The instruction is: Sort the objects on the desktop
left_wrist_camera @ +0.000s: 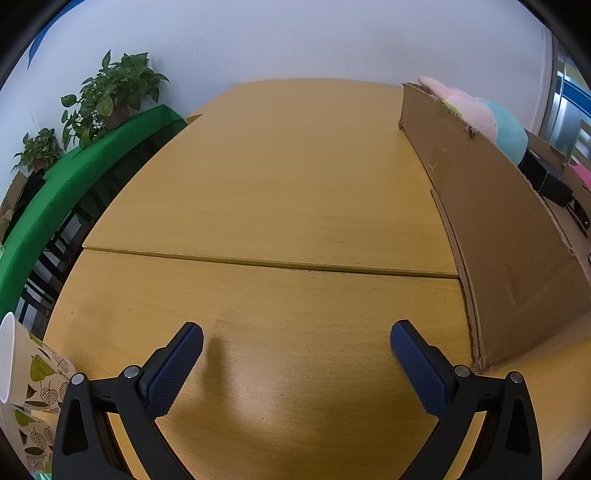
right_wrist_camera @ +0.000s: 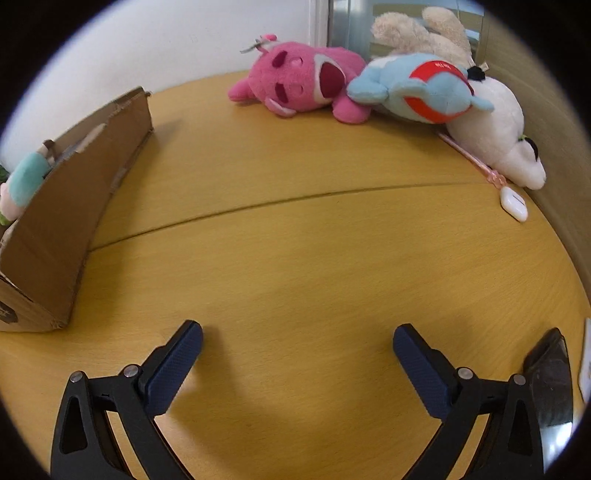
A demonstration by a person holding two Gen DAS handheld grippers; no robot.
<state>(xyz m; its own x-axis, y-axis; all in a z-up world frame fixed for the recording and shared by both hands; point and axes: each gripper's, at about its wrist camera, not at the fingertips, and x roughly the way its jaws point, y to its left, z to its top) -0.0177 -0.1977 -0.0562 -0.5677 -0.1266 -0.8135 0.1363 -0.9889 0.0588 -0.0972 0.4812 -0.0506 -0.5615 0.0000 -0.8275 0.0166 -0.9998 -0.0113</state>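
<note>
My left gripper [left_wrist_camera: 296, 332] is open and empty above the bare wooden table [left_wrist_camera: 258, 192]. A cardboard box [left_wrist_camera: 491, 229] stands to its right, with a pink and teal plush [left_wrist_camera: 491, 122] and a black item [left_wrist_camera: 546, 181] inside. My right gripper [right_wrist_camera: 297, 334] is open and empty over the table. Far ahead lie a pink plush [right_wrist_camera: 299, 83], a light blue plush with red bands [right_wrist_camera: 421, 86], a white plush [right_wrist_camera: 502, 129] and a beige plush [right_wrist_camera: 421, 33]. A small white earbud case [right_wrist_camera: 513, 201] on a pink strap lies near the white plush. The box [right_wrist_camera: 70, 206] is at the left.
A leaf-patterned paper cup [left_wrist_camera: 33, 380] stands at the table's left edge. Potted plants [left_wrist_camera: 110, 92] sit on a green ledge [left_wrist_camera: 74, 184] beyond the left edge. A dark phone-like object [right_wrist_camera: 550, 391] and a white card [right_wrist_camera: 585, 362] lie at the right gripper's right side.
</note>
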